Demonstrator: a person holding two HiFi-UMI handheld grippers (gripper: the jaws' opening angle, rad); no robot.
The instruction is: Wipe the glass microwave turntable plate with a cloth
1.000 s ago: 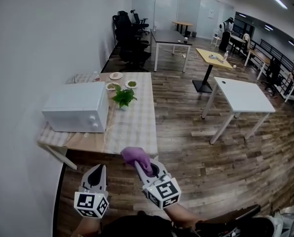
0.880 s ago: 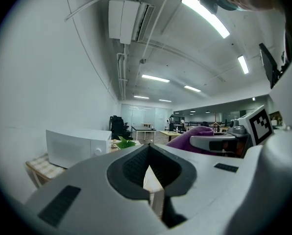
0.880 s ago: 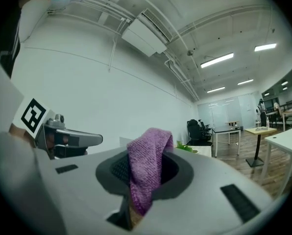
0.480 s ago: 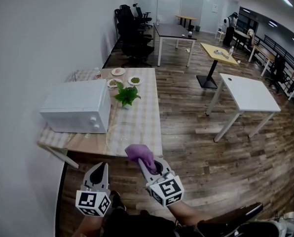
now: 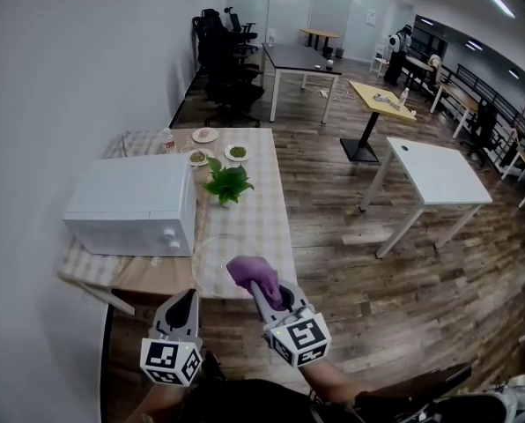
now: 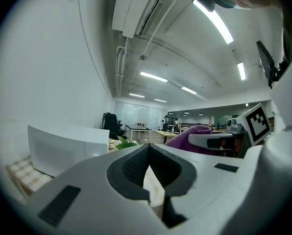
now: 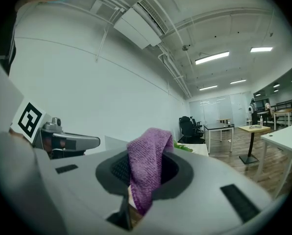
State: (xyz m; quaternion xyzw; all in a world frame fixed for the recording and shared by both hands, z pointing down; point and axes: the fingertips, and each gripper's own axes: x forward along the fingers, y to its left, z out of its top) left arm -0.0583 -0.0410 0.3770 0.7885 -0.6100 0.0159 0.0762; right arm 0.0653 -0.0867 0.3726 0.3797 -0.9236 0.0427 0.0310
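Observation:
A clear glass turntable plate lies on the near end of the checked table, in front of the white microwave. My right gripper is shut on a purple cloth, held over the table's near edge beside the plate. In the right gripper view the purple cloth hangs folded between the jaws. My left gripper sits just short of the table edge, shut with nothing in it; its jaws meet tip to tip. The plate shows in neither gripper view.
A potted green plant stands mid-table, with small dishes and a bottle at the far end. A wall runs along the left. A white table, a yellow table and office chairs stand on the wooden floor.
The head view has drawn closer to the table, and both grippers now reach its near edge. The right gripper still holds the cloth; the left stays shut.

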